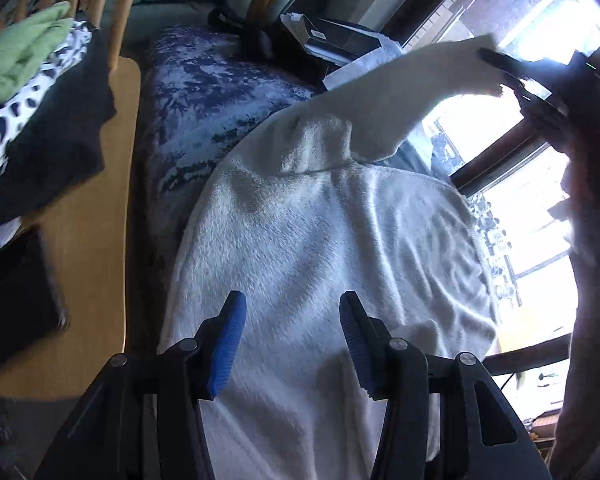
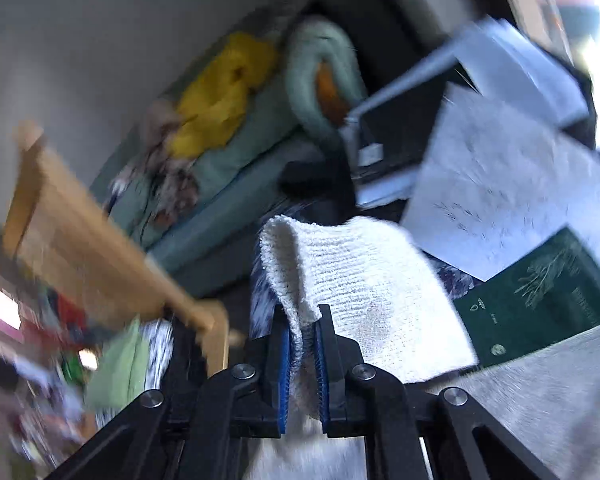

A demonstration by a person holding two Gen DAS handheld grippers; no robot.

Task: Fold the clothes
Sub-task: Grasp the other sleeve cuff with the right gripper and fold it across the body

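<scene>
The left gripper (image 1: 292,340) sits at the lower centre of the left wrist view with its blue-padded jaws spread apart, holding nothing, poised over the white sweater (image 1: 320,240). The right gripper (image 2: 302,344) is clenched on the ribbed cuff of the sweater sleeve (image 2: 356,276), the knit pinched between its blue pads at the lower centre of the right wrist view; in the left wrist view the same gripper (image 1: 512,80) appears at the upper right, holding the sleeve (image 1: 412,92) raised and stretched away from the garment body.

The sweater fills the centre of the left wrist view, its fleecy body lying spread on a blue patterned cover (image 1: 204,104), which shows at the upper centre. A wooden chair (image 1: 100,208) occupies the left of the frame. On its seat lies a pile of clothes: a dark garment (image 1: 60,136), a black-and-white spotted piece (image 1: 4,120) and a green garment (image 1: 24,52) on top.

The right wrist view is blurred. White paper sheets (image 2: 500,184) lie at the right, a dark green book (image 2: 540,300) just below them. A yellow cloth (image 2: 220,96) rests on pale green bedding (image 2: 236,160) at the upper centre.
</scene>
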